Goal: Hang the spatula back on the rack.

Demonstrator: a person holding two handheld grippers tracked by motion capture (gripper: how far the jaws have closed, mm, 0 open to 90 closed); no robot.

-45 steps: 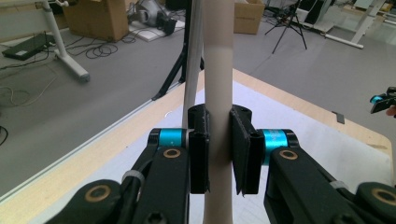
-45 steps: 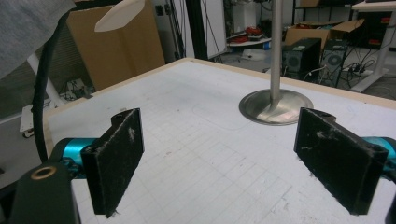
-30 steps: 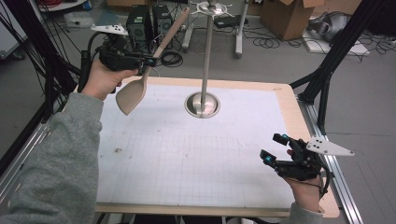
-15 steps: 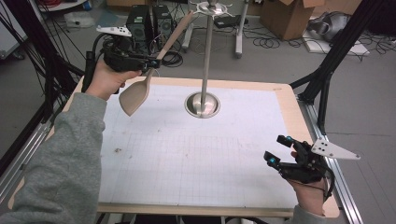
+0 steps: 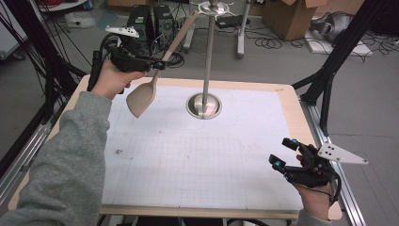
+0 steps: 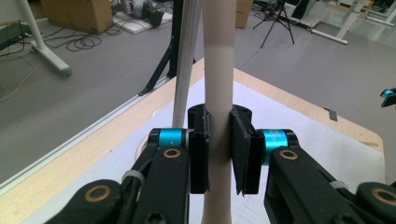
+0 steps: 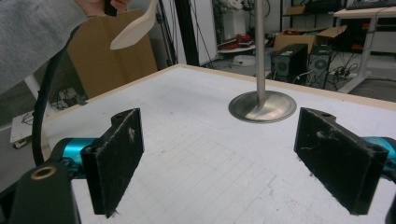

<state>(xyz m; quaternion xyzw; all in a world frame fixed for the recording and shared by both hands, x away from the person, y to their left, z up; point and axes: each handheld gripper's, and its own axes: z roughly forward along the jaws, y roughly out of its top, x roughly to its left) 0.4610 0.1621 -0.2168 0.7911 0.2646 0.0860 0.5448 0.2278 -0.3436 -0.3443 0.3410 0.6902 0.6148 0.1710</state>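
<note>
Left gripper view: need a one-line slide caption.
Hand-held gripper shut on a beige spatula handle, with the metal stand pole just behind, above the table.

The stand (image 5: 204,104) sits at the table's (image 5: 287,96) far centre. The spatula (image 5: 147,90) hangs left of it; the right claw (image 5: 284,153) is near-right.

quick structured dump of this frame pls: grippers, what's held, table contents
left hand-held gripper: shut on the spatula handle, raised over the table's far left
spatula: beige, tilted, blade down, handle top near the stand's head
right hand-held gripper: open, holding nothing, near right of table
stand: metal pole on a round base, far centre of mat
table: wood edge, white grid mat
</note>
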